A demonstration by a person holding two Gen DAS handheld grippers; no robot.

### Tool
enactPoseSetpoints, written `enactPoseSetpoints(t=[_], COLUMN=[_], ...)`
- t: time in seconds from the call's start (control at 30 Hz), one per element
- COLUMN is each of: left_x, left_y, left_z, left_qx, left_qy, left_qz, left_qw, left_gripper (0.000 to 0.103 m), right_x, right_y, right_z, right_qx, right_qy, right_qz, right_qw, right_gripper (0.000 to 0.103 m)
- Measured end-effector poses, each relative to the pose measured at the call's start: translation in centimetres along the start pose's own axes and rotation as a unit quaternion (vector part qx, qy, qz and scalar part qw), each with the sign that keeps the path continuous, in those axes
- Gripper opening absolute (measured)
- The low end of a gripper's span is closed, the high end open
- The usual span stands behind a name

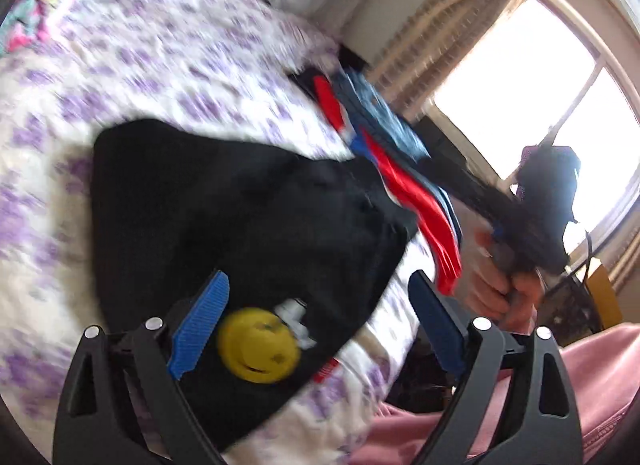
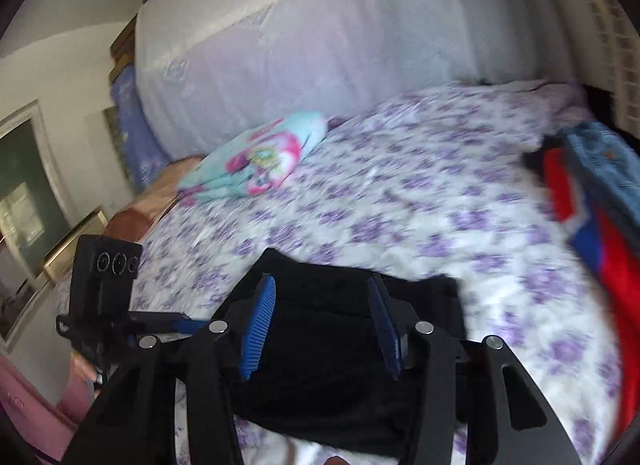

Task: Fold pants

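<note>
The black pants (image 1: 240, 201) lie folded in a compact bundle on the purple-flowered bedspread (image 1: 140, 65), with a yellow smiley patch (image 1: 258, 345) near me. My left gripper (image 1: 320, 325) is open above the near end of the pants, nothing between its blue pads (image 1: 200, 325). In the right wrist view the pants (image 2: 328, 345) lie under my right gripper (image 2: 324, 325), which is open and empty above them. The right gripper's body (image 1: 532, 217) shows in the left wrist view, held in a hand. Both views are motion-blurred.
A stack of red, blue and denim clothes (image 1: 380, 145) lies on the bed's right side (image 2: 592, 201). A folded turquoise and pink cloth (image 2: 260, 161) lies near the white headboard (image 2: 320, 45). A window (image 1: 540, 85) and curtain are beyond the bed.
</note>
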State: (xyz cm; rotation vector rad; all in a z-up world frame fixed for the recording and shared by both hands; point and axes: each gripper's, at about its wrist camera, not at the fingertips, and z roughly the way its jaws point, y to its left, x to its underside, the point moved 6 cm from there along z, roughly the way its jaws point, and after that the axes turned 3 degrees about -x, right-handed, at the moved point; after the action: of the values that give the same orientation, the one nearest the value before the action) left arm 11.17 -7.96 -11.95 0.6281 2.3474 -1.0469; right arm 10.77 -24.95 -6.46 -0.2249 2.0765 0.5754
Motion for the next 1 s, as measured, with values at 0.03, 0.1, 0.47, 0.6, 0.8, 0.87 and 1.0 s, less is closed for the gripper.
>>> enactPoseSetpoints(t=[0.03, 0.1, 0.47, 0.6, 0.8, 0.87, 1.0], left_x=[0.5, 1.9, 3.2, 3.7, 4.6, 5.1, 5.8], left_y=[-0.2, -0.4, 0.6, 2.9, 1.7, 1.4, 1.5], left_z=[0.6, 1.7, -4.1, -3.8, -3.3, -2.8, -1.3], left_qx=[-0.001, -0.018, -0.048, -0.088, -0.083, -0.088, -0.140], left_qy=[0.009, 0.017, -0.031, -0.031, -0.037, -0.025, 0.002], left_qz=[0.002, 0.009, 0.022, -0.024, -0.021, -0.014, 0.009], left_qw=[1.0000, 0.9997, 0.9981, 0.9953, 0.9956, 0.9957, 0.9900], left_gripper=[0.089, 0.089, 0.091, 0.091, 0.091, 0.091, 0.091], right_x=[0.5, 2.0, -0.7, -4.3, -1.4, 0.2, 0.2], right_y=[-0.7, -4.0, -3.3, 4.0, 7.8, 6.4, 3.5], right_z=[2.0, 4.6, 2.6, 7.6, 19.6, 22.5, 23.8], right_qx=[0.007, 0.045, 0.044, -0.028, -0.104, -0.058, -0.063], right_qy=[0.024, 0.078, 0.086, 0.131, 0.304, 0.329, 0.338], right_qz=[0.002, 0.038, 0.014, -0.099, -0.110, -0.131, -0.070], right_qw=[1.000, 0.995, 0.995, 0.986, 0.940, 0.934, 0.936], right_gripper=[0.048, 0.037, 0.060, 0.060, 0.031, 0.019, 0.003])
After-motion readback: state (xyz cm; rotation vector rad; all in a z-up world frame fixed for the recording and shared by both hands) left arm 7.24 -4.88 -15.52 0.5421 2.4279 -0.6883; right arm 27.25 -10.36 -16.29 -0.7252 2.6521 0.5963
